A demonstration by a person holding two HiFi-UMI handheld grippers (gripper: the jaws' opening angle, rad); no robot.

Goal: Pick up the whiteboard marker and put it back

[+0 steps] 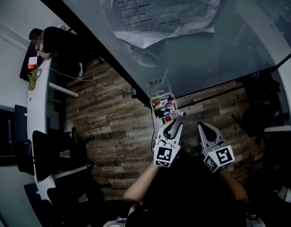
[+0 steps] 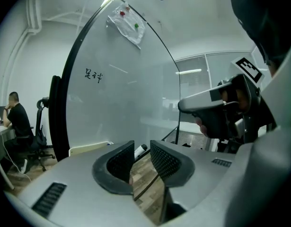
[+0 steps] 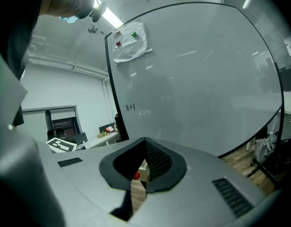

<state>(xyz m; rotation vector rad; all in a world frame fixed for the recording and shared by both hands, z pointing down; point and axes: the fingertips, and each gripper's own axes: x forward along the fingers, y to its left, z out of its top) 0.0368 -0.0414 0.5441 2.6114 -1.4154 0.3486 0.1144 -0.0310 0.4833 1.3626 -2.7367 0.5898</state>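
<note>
The left gripper (image 1: 171,125) is held with jaws apart and empty, near a white-barrelled whiteboard marker (image 2: 140,150) beside the clear plastic tray (image 1: 153,101). The right gripper (image 1: 205,126) is seen closed and empty.

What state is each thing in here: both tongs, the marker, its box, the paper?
Grey left tongs: open, nothing between them.
Grey right tongs: shut, empty.
Clear plastic marker box: open-topped, holding coloured markers.
White whiteboard marker: lying beside the box, not held.
Crumpled white paper sheet: held on the glossy whiteboard by magnets.
</note>
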